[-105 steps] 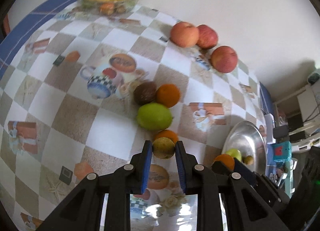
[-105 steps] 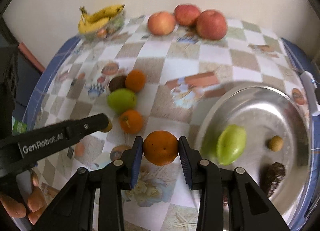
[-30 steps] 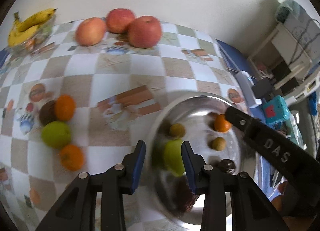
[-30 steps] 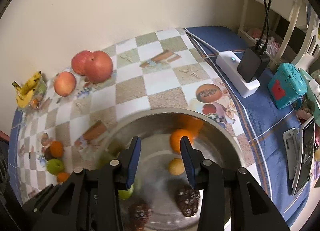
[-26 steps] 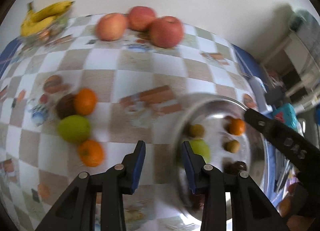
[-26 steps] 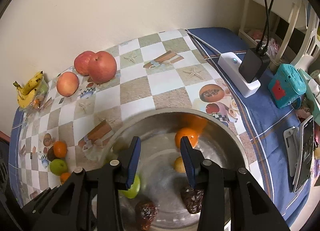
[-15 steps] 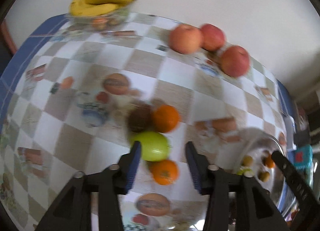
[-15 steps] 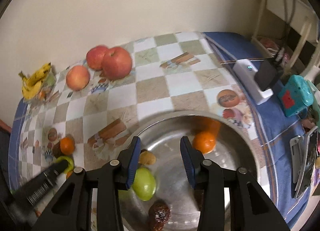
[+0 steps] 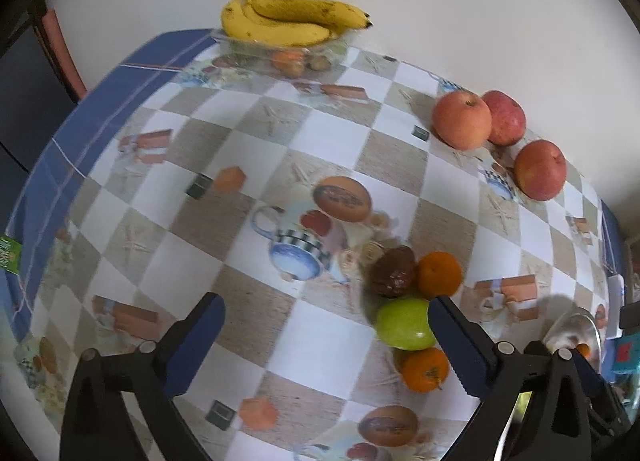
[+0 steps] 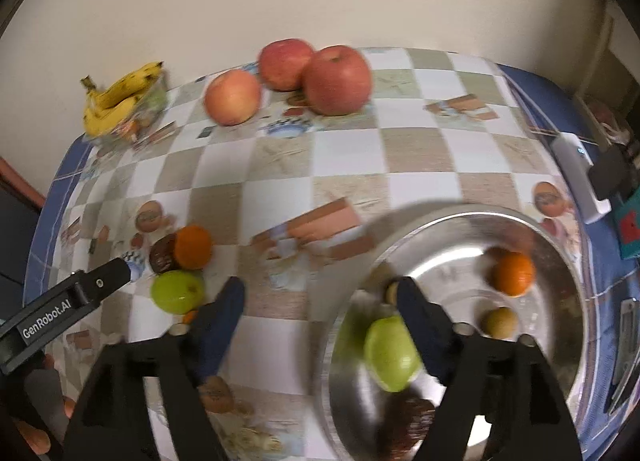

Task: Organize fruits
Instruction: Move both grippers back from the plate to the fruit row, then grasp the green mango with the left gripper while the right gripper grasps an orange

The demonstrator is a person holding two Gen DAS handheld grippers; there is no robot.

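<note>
left tongs (image 9: 326, 321) gape beside green apple (image 9: 405, 324); right tongs (image 10: 320, 301) gape, empty

Shiny metal bowl (image 10: 560, 261), glossy tablecloth (image 10: 348, 157)

The round shiny metal bowl (image 9: 576, 331) is mostly hidden behind the left gripper (image 9: 326, 331). In the right wrist view, a small orange fruit (image 10: 191, 316) shows only partly, and the dark wrinkled fruit (image 10: 408, 421) is blurred.
</note>
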